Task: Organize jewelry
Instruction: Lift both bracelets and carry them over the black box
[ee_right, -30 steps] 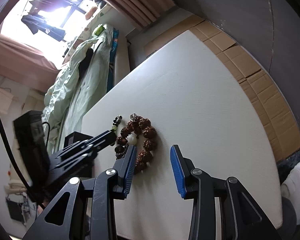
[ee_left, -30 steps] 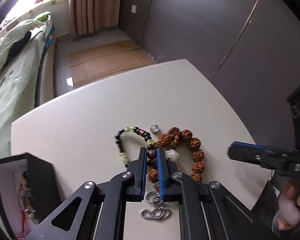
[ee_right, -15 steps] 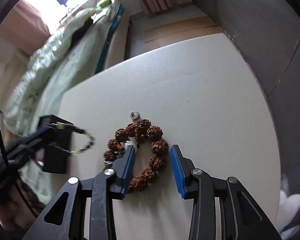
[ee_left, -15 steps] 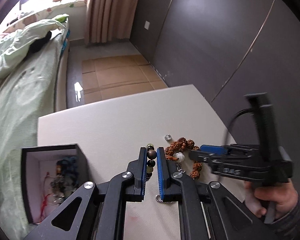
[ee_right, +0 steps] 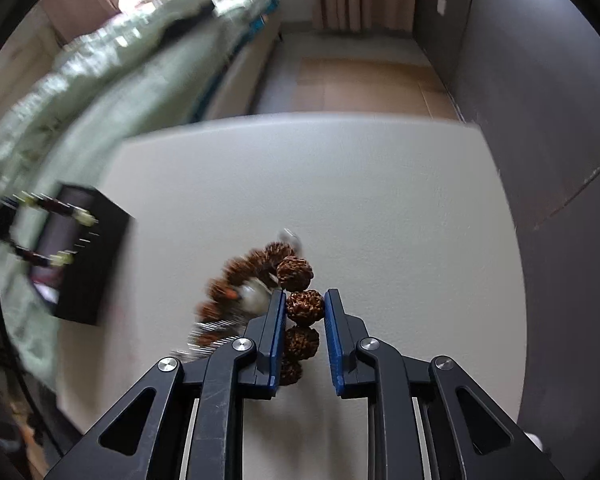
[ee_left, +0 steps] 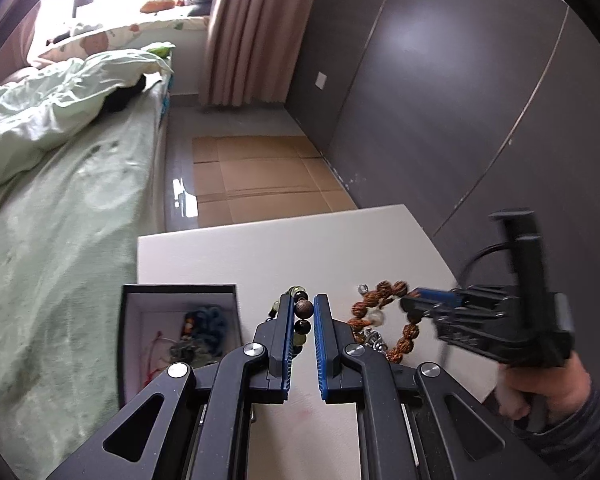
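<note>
Left tongs (ee_left: 304,310) clamped on a dark-and-green bead bracelet (ee_left: 303,309), one brown bead pinched between the blue pads; bracelet lifted off the white surface (ee_left: 260,256), just right of the open black jewelry box (ee_left: 179,289) that holds tangled pieces. Right tongs (ee_right: 305,305) closed on a knobbly brown seed-bead bracelet (ee_right: 292,272) lying on the surface, one seed gripped between the pads. Silver chain (ee_left: 374,340) lies touching the seed bracelet; small silver ring (ee_left: 362,289) sits beside its far edge. Green-covered bed (ee_left: 60,200) to the left.
</note>
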The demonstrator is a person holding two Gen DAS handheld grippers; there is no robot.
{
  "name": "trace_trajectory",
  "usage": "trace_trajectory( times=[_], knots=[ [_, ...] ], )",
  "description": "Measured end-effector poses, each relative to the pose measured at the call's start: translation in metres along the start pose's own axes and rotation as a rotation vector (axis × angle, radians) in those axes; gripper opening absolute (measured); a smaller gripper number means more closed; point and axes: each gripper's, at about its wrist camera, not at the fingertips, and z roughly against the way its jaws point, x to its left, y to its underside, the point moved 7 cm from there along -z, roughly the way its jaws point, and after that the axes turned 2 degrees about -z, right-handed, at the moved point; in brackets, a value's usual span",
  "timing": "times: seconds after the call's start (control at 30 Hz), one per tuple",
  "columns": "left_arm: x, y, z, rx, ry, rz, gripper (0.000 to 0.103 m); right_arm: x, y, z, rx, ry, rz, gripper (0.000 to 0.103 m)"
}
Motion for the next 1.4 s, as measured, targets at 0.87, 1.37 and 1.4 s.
trace_trajectory(
  times=[0.87, 1.37, 1.4],
  knots=[
    [0.011, -0.003, 0.091, -0.139, -0.045, 0.016, 0.01, 0.08, -0.042, 0.184, -0.342, -0.076, 0.12, 0.02],
    [0.036, 0.008, 0.084, -0.129, -0.059, 0.074, 0.01, 0.131, -0.057, 0.238, -0.431, -0.084, 0.198, 0.02],
    [0.037, 0.009, 0.081, -0.125, -0.058, 0.075, 0.01, 0.134, -0.058, 0.241, -0.434, -0.085, 0.2, 0.02]
  ],
)
